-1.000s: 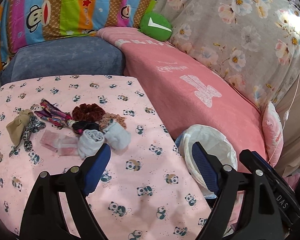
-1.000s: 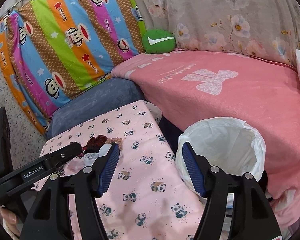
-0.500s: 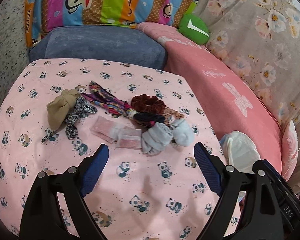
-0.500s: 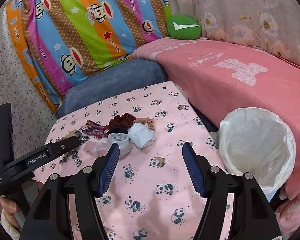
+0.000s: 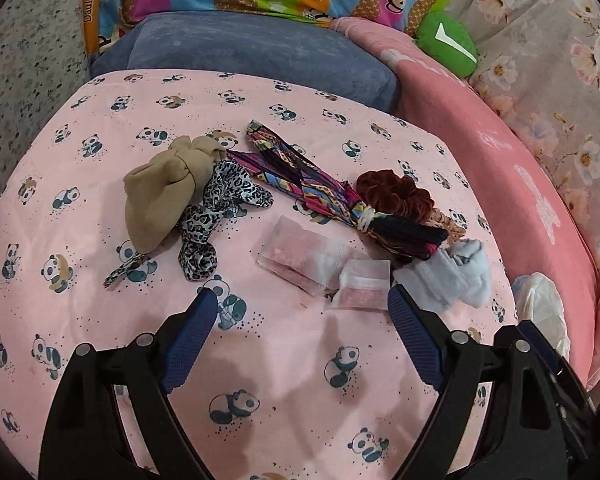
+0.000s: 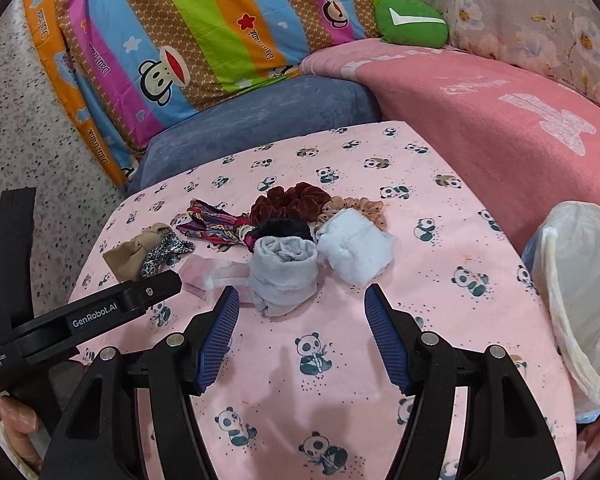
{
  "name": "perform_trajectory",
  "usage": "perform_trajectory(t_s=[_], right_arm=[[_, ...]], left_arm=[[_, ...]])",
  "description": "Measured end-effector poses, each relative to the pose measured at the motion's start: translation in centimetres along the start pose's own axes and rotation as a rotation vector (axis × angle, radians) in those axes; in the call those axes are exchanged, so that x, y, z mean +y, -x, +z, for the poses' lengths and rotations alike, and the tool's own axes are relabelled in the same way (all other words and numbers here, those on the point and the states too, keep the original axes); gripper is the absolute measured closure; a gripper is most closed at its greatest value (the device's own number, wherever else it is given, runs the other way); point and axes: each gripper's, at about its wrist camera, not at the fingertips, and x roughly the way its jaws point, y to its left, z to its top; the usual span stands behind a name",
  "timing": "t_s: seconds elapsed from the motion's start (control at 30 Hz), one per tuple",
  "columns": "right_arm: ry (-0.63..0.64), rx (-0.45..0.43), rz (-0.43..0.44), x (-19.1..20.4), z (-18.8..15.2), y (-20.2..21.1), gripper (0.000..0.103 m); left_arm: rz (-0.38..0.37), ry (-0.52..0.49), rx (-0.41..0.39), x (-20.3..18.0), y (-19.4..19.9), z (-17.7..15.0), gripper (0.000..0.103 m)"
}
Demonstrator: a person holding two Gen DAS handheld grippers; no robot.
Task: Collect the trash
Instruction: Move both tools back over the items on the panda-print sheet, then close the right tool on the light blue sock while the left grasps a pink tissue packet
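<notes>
Pink panda-print cloth surface [image 5: 100, 128], clear plastic wrapper with pink contents [image 5: 300, 258] lying flat, long axis running left-far to right-near, just ahead of left gripper [image 5: 300, 312], jaws apart, right gripper [image 6: 300, 308] jaws apart before rolled grey sock [image 6: 282, 274], white-lined bin [image 6: 580, 300] at right.

A pink panda-print cloth [image 5: 100, 184] covers the table before you. On it lie a tan cloth bow [image 5: 164, 188], a leopard-print tie [image 5: 216, 208], a striped patterned band [image 5: 300, 180], a maroon scrunchie [image 5: 392, 194] and two rolled pale socks [image 6: 280, 272] [image 6: 356, 252]. Behind, a blue cushion [image 5: 252, 52], a monkey-print pillow [image 6: 204, 24], a pink blanket [image 6: 500, 120] and a green plush [image 6: 412, 20].
</notes>
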Motion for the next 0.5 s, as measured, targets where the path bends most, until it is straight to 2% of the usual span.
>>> perform_trajectory(t_s=[0.13, 0.3, 0.4, 0.43, 0.47, 0.5], right_arm=[[-0.009, 0.016, 0.012, 0.2, 0.2, -2.5, 0.040], [-0.019, 0.022, 0.012, 0.5, 0.8, -4.8, 0.040], [-0.033, 0.021, 0.024, 0.4, 1.3, -5.7, 0.044], [-0.036, 0.021, 0.028, 0.5, 1.4, -6.0, 0.046], [-0.039, 0.025, 0.037, 0.6, 1.5, -6.3, 0.055], [-0.042, 0.037, 0.045, 0.7, 1.5, -6.6, 0.062]], left_arm=[[-0.009, 0.042, 0.016, 0.1, -2.0, 0.9, 0.020], [0.025, 0.103, 0.050, 0.9, -4.7, 1.5, 0.020], [0.018, 0.131, 0.032, 1.1, -5.1, 1.9, 0.021], [0.005, 0.132, 0.033, 0.9, -5.2, 2.0, 0.024], [-0.003, 0.129, 0.032, 0.7, -5.3, 2.0, 0.037], [-0.008, 0.115, 0.036, 0.5, -5.4, 2.0, 0.045]])
